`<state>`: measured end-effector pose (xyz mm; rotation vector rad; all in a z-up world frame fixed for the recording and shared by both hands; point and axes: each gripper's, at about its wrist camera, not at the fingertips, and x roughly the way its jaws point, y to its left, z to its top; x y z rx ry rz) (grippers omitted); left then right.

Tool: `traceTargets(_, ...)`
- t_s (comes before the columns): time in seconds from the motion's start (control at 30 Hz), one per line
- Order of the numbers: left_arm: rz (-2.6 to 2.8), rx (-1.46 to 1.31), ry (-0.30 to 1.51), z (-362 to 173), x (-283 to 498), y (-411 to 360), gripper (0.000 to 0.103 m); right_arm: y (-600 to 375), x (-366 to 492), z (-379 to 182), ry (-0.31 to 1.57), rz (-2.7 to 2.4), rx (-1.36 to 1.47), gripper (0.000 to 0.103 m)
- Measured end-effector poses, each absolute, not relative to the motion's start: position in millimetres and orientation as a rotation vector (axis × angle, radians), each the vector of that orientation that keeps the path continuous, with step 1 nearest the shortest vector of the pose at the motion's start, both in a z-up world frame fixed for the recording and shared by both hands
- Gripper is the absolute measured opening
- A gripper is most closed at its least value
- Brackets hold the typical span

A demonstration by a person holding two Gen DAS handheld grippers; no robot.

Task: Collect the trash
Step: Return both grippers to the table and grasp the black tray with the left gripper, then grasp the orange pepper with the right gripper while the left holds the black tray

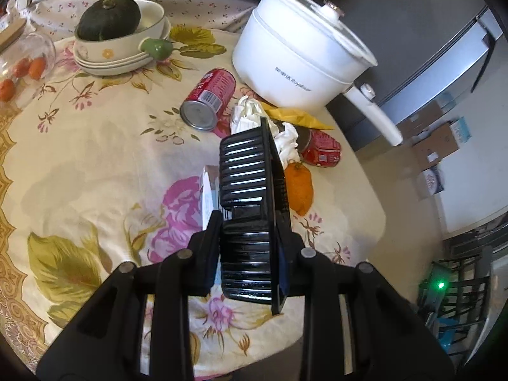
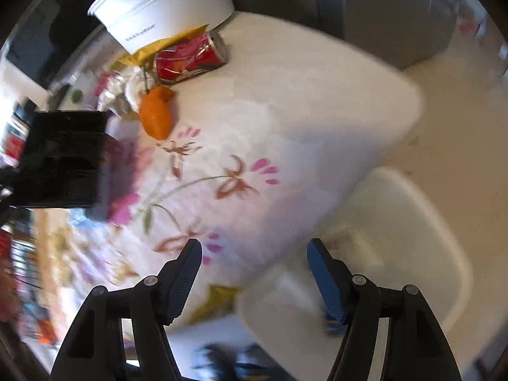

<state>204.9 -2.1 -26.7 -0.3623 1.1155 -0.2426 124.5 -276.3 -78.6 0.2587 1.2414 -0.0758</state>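
Left gripper [image 1: 250, 254]: fingers clamped on a black ribbed plastic tray [image 1: 246, 190], held on edge above the table [image 1: 95, 165]. Right gripper [image 2: 254, 273]: fingers spread apart, holding nothing, over the table edge; view blurred. White electric pot [image 1: 301, 60] stands at the far side. Beside it lie the trash items: red can [image 1: 209, 95], crushed red can [image 1: 320, 149], yellow wrapper [image 1: 298, 117], crumpled tissue [image 1: 249, 111], orange peel [image 1: 298, 187].

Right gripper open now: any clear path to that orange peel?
Probably yes. The right gripper is open and holds nothing, and only bare tablecloth lies between it and the orange peel.
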Motion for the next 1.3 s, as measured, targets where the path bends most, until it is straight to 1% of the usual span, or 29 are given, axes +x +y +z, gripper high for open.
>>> traceTargets(0.07, -0.241, -0.374, 1.099, -25, 201, 5, 0.032, -273, 127, -64, 1.163, -0.038, 0.250, 0.070)
traceTargets(0.1, -0.237, -0.379, 1.090, -23, 199, 9, 0.032, -267, 131, -57, 1.092, 0.010, 0.238, 0.070)
traceTargets(0.17, -0.228, -0.383, 1.084, -21, 196, 15, 0.032, -253, 144, -58, 1.041, 0.052, 0.189, 0.070)
traceTargets(0.3, -0.231, -0.430, 1.078, -18, 190, 32, 0.032, -234, 176, -75, 1.060, 0.065, 0.129, 0.070)
traceTargets(0.43, -0.211, -0.429, 1.051, -15, 183, 45, 0.032, -214, 200, -76, 1.022, 0.125, 0.126, 0.070)
traceTargets(0.77, -0.191, -0.472, 1.077, -29, 179, 61, 0.032, -187, 241, -98, 1.072, 0.144, 0.070, 0.069)
traceTargets(0.83, -0.190, -0.470, 1.078, -29, 178, 63, 0.032, -185, 242, -102, 1.081, 0.153, 0.070, 0.064)
traceTargets(0.87, -0.190, -0.472, 1.077, -29, 178, 63, 0.032, -185, 243, -104, 1.093, 0.154, 0.070, 0.053)
traceTargets(0.9, -0.190, -0.472, 1.077, -28, 178, 63, 0.032, -185, 242, -105, 1.091, 0.147, 0.068, 0.046)
traceTargets(0.93, -0.189, -0.468, 1.075, -28, 177, 63, 0.032, -186, 242, -104, 1.085, 0.147, 0.070, 0.042)
traceTargets(0.97, -0.189, -0.464, 1.074, -27, 177, 63, 0.032, -187, 242, -104, 1.091, 0.160, 0.089, 0.034)
traceTargets(1.07, -0.191, -0.465, 1.072, -26, 176, 62, 0.032, -191, 239, -104, 1.102, 0.172, 0.113, 0.021)
traceTargets(1.3, -0.192, -0.480, 1.074, -26, 172, 60, 0.032, -197, 218, -103, 1.117, 0.204, 0.173, 0.019)
